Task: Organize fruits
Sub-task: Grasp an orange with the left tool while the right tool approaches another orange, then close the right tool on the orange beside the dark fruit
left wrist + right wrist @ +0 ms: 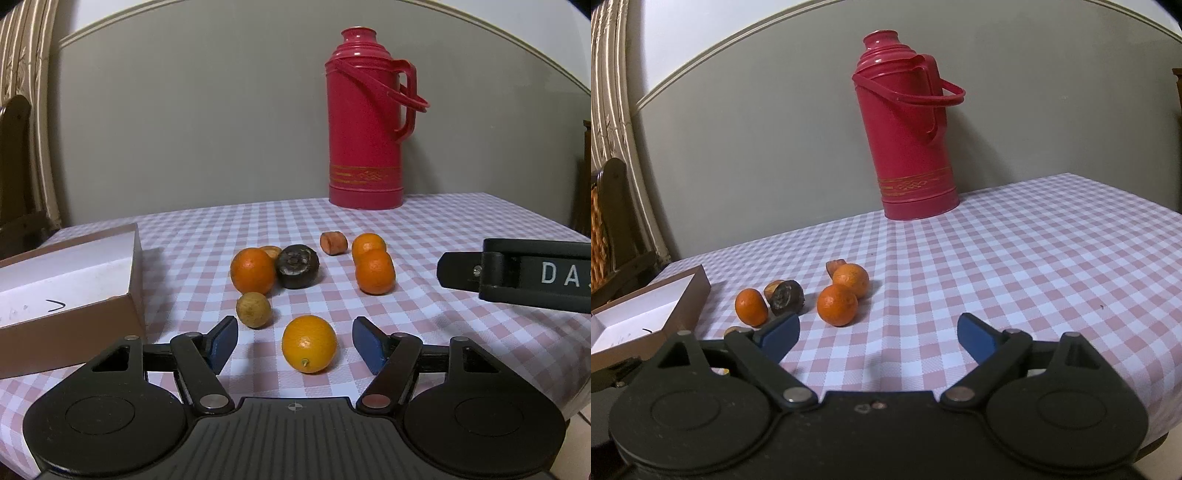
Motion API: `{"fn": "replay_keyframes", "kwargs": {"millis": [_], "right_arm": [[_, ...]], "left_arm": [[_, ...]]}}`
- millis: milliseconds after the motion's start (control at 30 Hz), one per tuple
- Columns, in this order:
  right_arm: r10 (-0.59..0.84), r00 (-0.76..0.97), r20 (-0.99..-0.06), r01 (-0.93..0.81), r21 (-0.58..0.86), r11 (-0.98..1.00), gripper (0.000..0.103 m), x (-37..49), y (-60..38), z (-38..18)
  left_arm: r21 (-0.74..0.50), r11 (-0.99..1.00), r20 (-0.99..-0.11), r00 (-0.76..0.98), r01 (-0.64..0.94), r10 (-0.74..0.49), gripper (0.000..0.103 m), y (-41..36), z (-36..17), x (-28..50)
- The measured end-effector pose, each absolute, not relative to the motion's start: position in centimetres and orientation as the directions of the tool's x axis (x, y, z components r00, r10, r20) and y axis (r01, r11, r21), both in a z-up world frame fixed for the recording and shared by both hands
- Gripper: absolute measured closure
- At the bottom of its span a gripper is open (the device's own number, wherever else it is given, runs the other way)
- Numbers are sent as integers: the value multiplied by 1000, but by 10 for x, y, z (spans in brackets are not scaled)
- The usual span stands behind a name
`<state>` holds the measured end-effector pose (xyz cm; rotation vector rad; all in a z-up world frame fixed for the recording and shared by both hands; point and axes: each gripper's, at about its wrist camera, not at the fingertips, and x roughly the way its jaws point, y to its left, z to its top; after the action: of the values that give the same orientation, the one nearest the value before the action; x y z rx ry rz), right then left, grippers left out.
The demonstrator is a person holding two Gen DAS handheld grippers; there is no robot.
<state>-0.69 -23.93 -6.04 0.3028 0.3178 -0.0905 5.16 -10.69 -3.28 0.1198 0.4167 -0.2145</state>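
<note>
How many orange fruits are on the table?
4 oranges: one between the left gripper fingers, one beside the dark fruit at, and two touching farther right. More could hide behind others.

A grey wall (207, 122) with pale trim backs the pink-checked table (1015, 258); striped curtain (22, 74) at left

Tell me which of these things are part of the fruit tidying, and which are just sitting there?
Part of the job:
oranges
yellow-orange fruit between the open left gripper
dark fruit
small brown fruit
open cardboard box

Just there:
red thermos
checked tablecloth
wooden chair
</note>
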Motion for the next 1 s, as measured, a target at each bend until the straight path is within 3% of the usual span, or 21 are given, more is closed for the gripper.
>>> {"fn": "replay_keyframes", "kwargs": {"millis": [100,267,400,567,633,1000], "right_arm": [[-39,947,-319,132,275,952,20,-5,-239,-60],[-35,946,-321,131,282,950,21,0,-240,-61],[-29,946,-323,127,287,950,22,3,-239,-61],[-17,944,-330,119,289,950,25,10,-236,-62],[-15,943,-333,118,290,950,25,12,-235,-62],[21,934,-357,85,280,956,33,32,-223,-63]], "left_arm": [[65,970,-421,888,236,-187,42,-108,-34,53],[58,969,-434,880,240,-191,43,-111,-36,55],[52,967,-449,871,250,-201,55,-112,-39,57],[46,968,-451,870,246,-199,57,-112,-40,58],[46,967,-449,870,252,-205,70,-112,-40,58],[49,978,-449,879,204,-161,70,-99,-40,61]]}}
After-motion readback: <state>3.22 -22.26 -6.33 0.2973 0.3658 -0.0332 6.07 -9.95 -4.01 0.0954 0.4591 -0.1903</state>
